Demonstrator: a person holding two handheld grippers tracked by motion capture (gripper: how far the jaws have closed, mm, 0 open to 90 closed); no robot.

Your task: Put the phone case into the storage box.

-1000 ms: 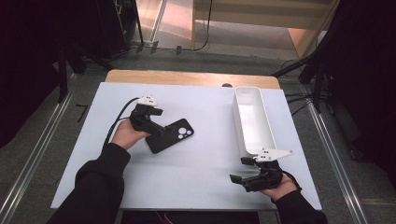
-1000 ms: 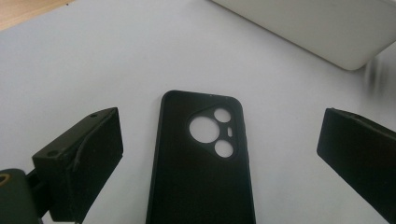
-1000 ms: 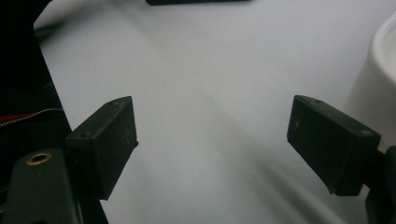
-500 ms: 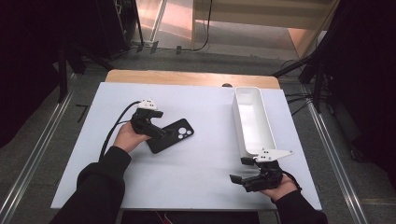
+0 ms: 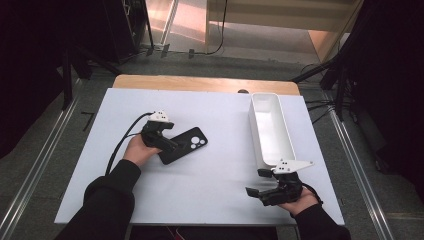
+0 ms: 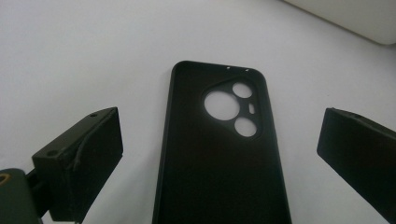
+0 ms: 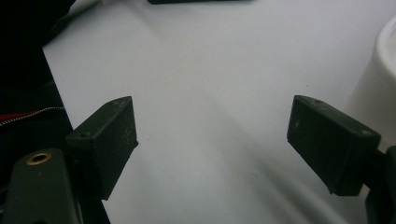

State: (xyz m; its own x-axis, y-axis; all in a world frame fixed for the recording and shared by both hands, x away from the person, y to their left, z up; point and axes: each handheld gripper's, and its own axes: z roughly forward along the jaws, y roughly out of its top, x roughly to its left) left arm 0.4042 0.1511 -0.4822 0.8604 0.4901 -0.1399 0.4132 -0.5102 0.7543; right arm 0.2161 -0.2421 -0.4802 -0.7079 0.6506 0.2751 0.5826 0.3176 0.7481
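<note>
High view, table: a white table top (image 5: pixel 210 190) carries a black phone case (image 5: pixel 186 143) left of centre and a long white tray (image 5: pixel 272 131) at the right, the two well apart.
High view, left gripper: the left gripper (image 5: pixel 169 144) lies low over the near end of the phone case, held by a hand in a dark sleeve, its cable looping off to the left.
High view, right gripper: the right gripper (image 5: pixel 256 183) rests near the front edge, just short of the tray's near end, pointing left across bare table.
High view, surroundings: a wooden strip borders the far edge; metal rails run along both sides of the table.
Left gripper view, phone case: the phone case (image 6: pixel 219 154) lies flat on the white surface with its camera cut-outs at the far end, between the two black jaws.
Left gripper view, jaws: spread wide, each standing clear of the case's long edges, so nothing is grasped.
Left gripper view, background: a corner of the tray (image 6: pixel 345 18) shows at top right.
Right gripper view, jaws: released and wide apart over bare table.
Right gripper view, neighbours: the tray wall (image 7: pixel 378 79) rises close beside one jaw; the phone case edge (image 7: pixel 196 1) sits far off at the top.
</note>
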